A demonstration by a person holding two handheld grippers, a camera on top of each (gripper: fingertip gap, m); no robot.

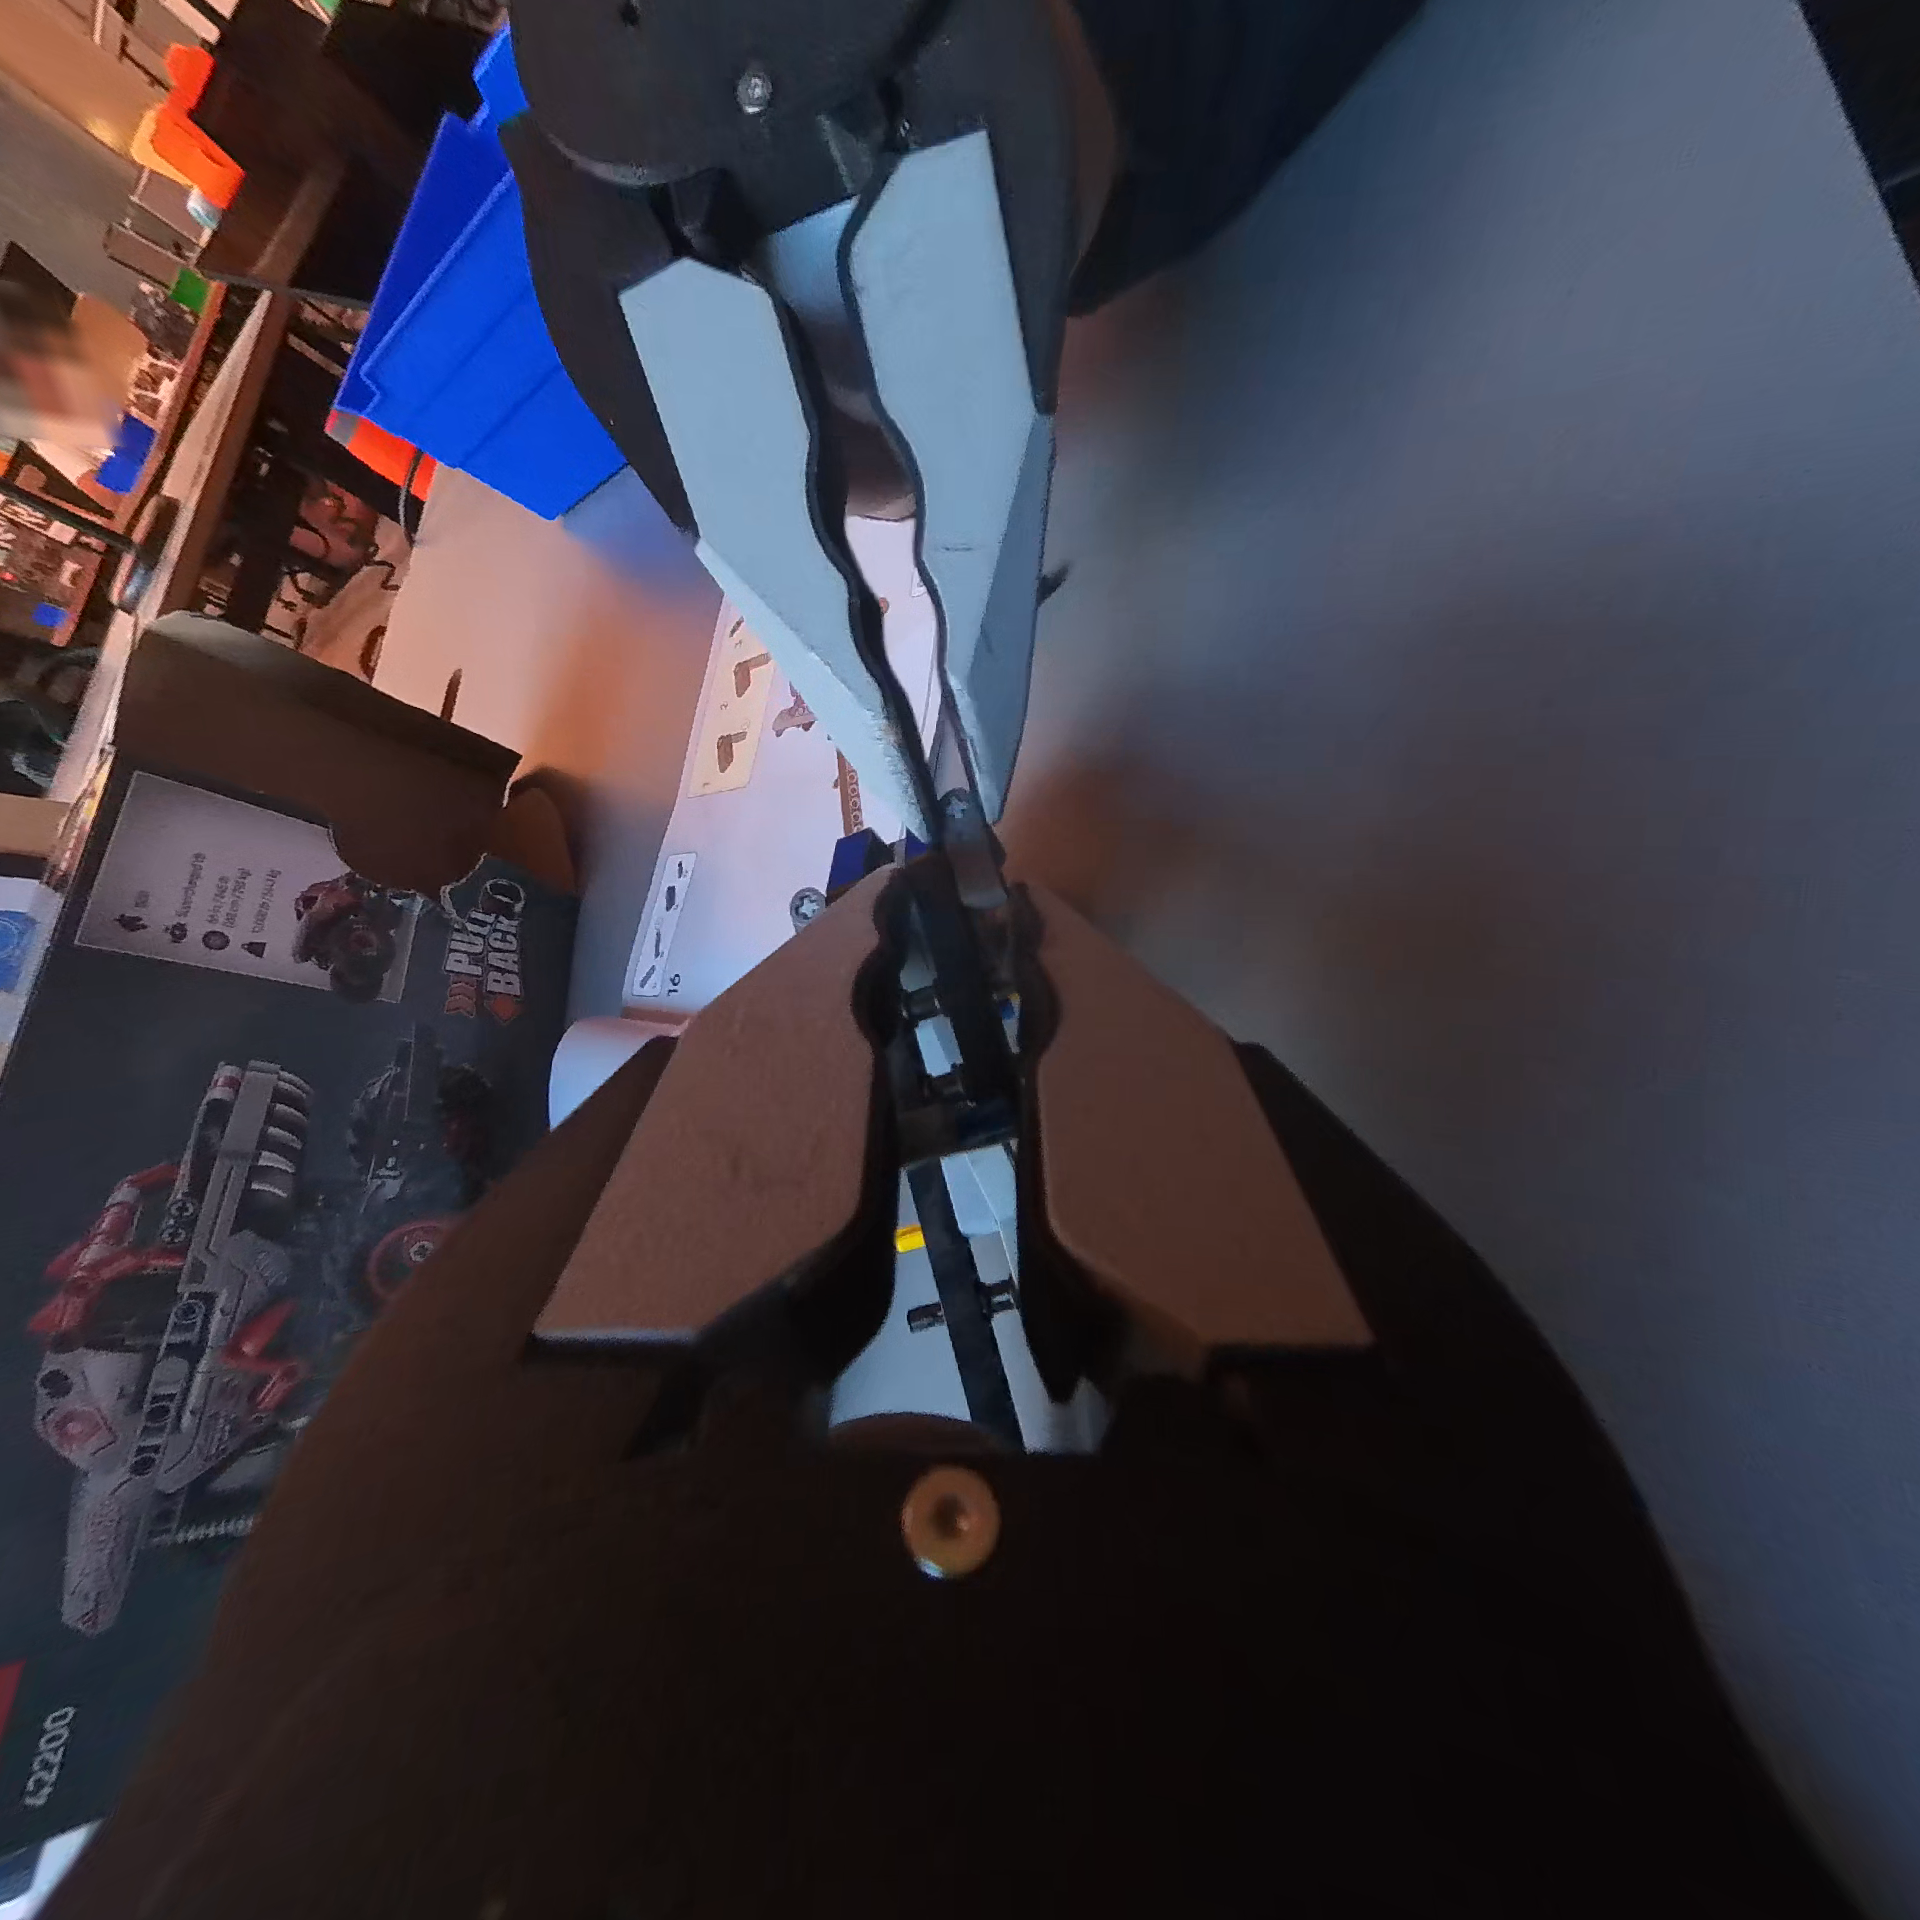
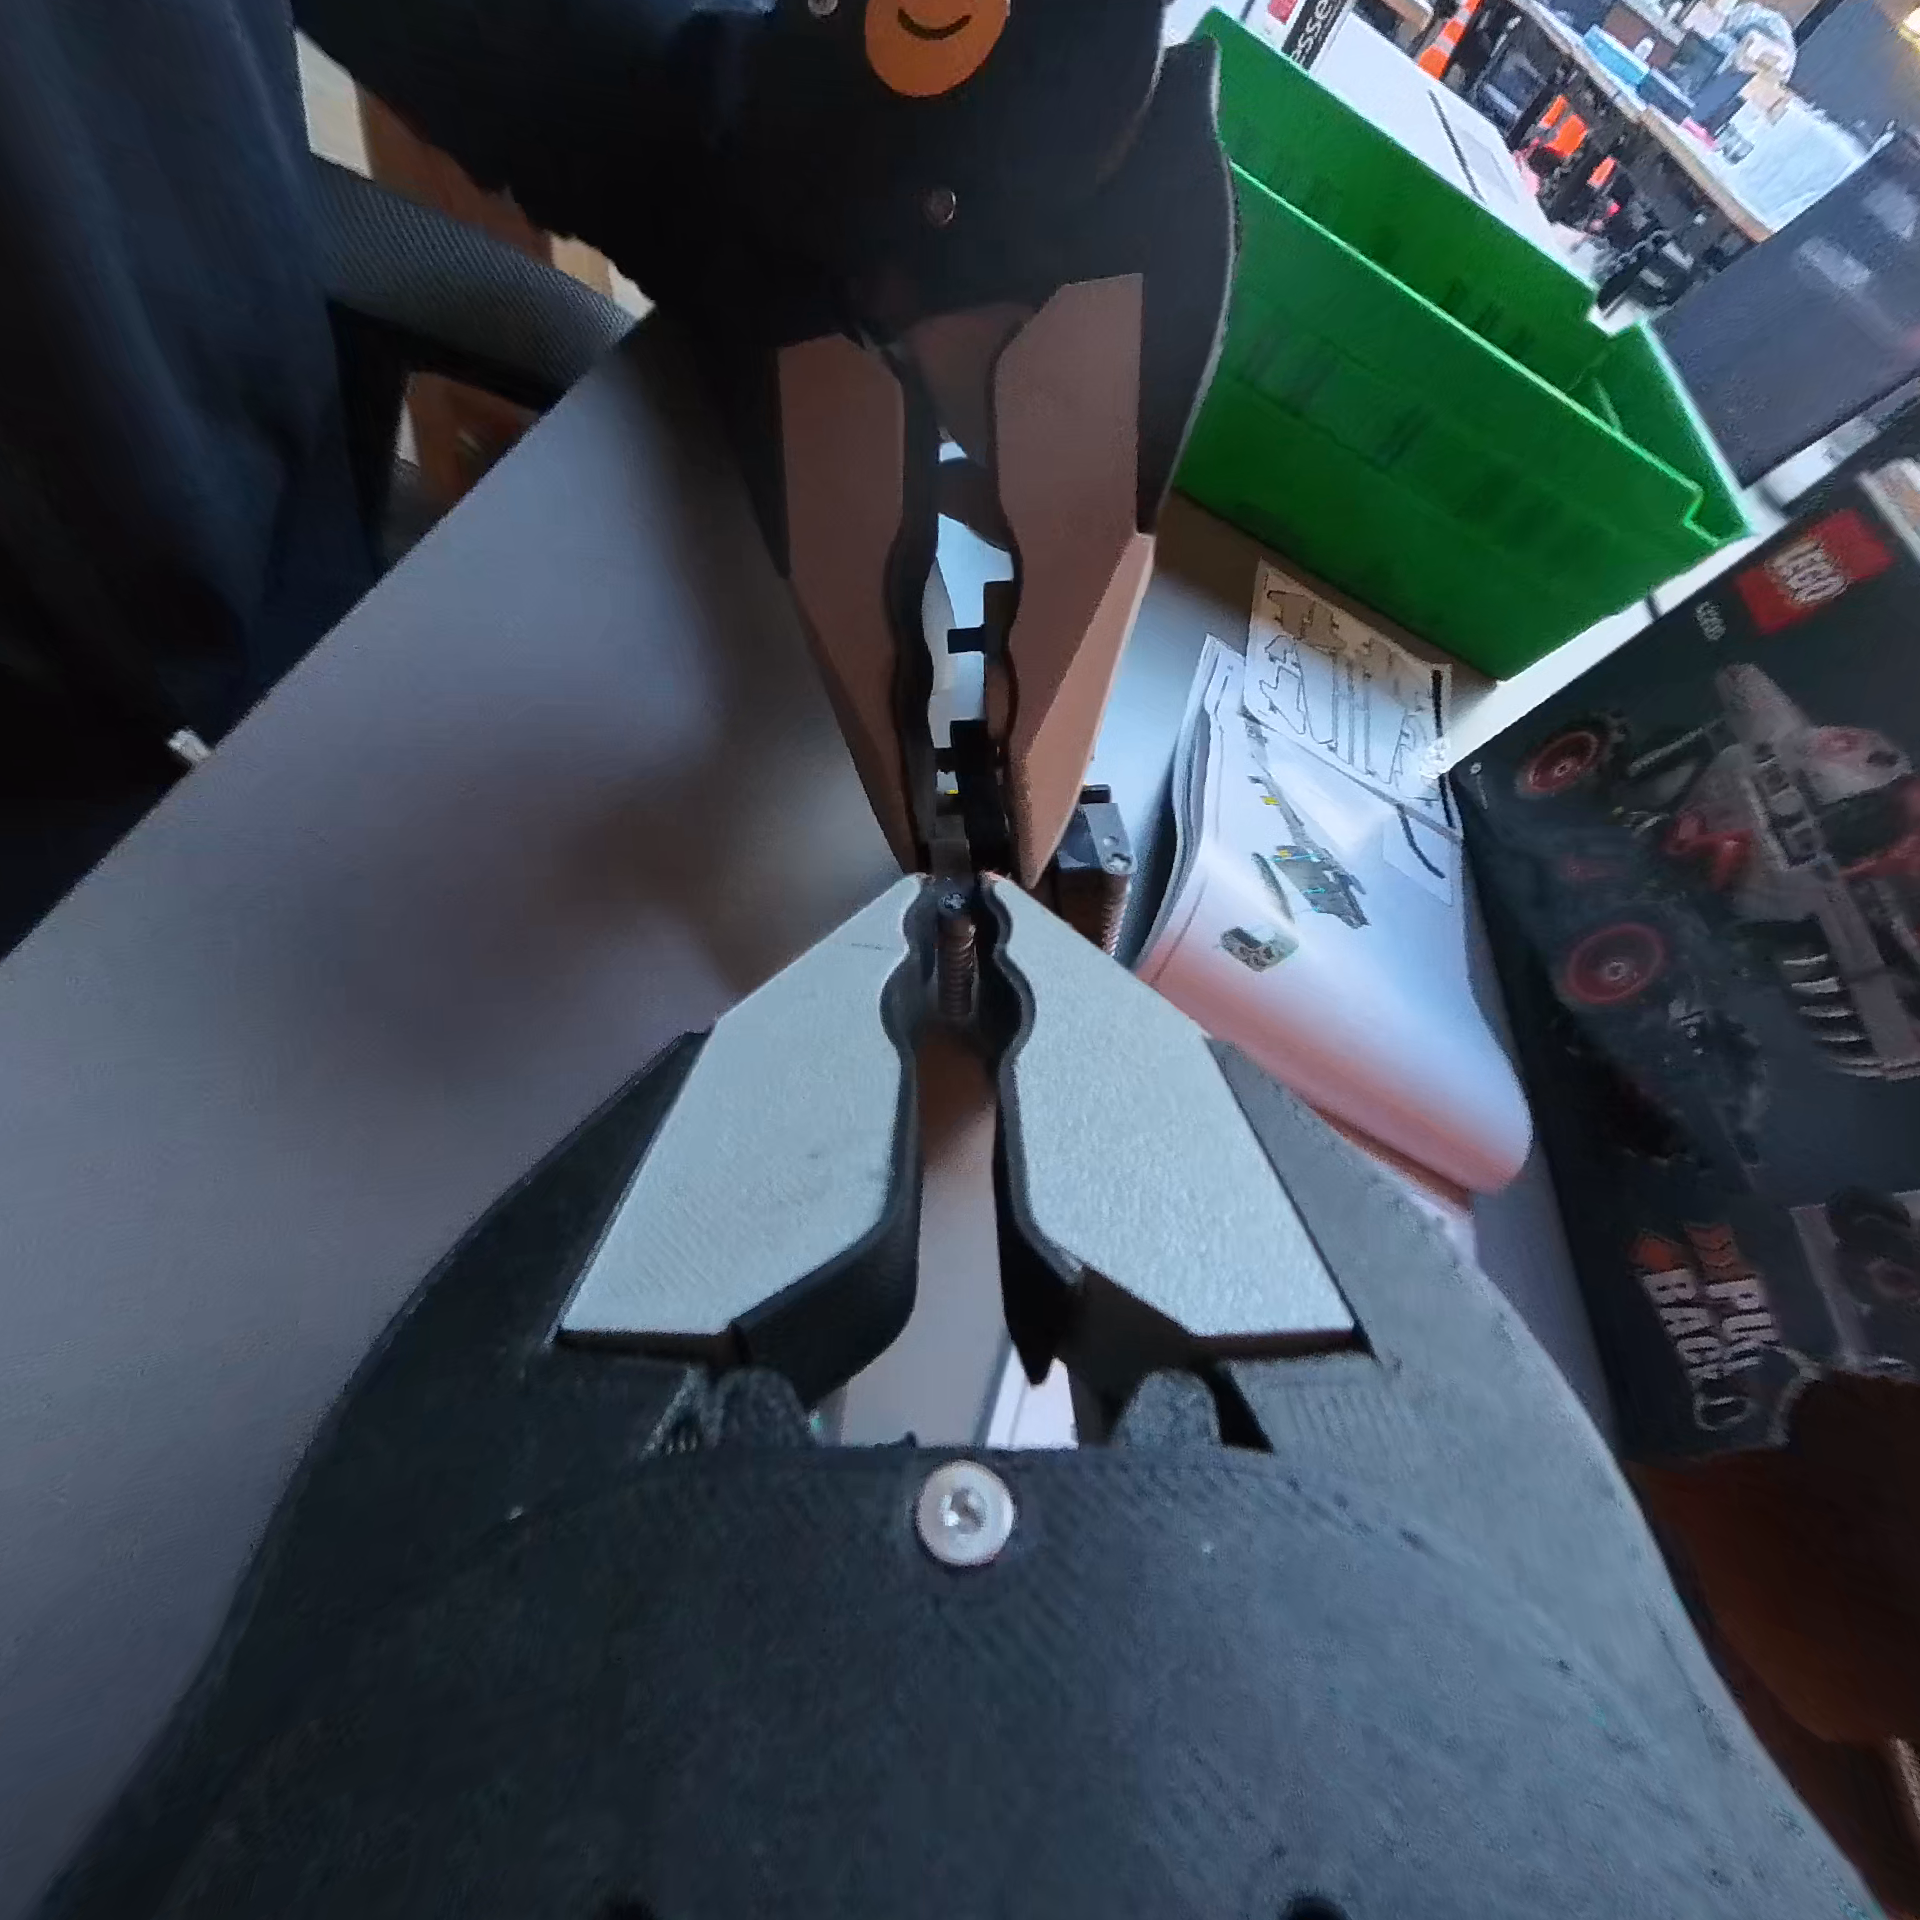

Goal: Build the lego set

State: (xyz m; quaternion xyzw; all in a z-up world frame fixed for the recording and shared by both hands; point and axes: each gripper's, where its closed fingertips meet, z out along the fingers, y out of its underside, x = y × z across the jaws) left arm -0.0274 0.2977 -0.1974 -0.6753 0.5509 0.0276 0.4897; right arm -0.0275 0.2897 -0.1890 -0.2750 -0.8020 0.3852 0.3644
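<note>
Both grippers tip to tip above the grey tabletop (image 2: pixel 436 790), joining two parts. Left gripper (image 1: pixel 961 997), brown fingers (image 1: pixel 769 1122), is clamped on a black-and-white lego sub-assembly (image 1: pixel 951 1060) with black pins and a bit of blue and yellow showing in the gap. Right gripper (image 2: pixel 961 904), grey fingers (image 2: pixel 790 1132), is pinched shut on a small dark ribbed piece (image 2: pixel 954 966), looks like a spring or threaded axle, hard to tell. The two parts meet at the tips, so the step looks like pressing this piece into the sub-assembly. Next move likely needs axis alignment with the hole and a straight push while the left side braces; a skewed push could pop the piece out. Open instruction booklet (image 2: pixel 1309 935) lies on the tabletop just beside the set's box (image 2: pixel 1704 935). Green bins (image 2: pixel 1434 436) behind it, blue bins (image 1: pixel 468 343) on the other side. Busy workshop room with cluttered tables in the background.
</note>
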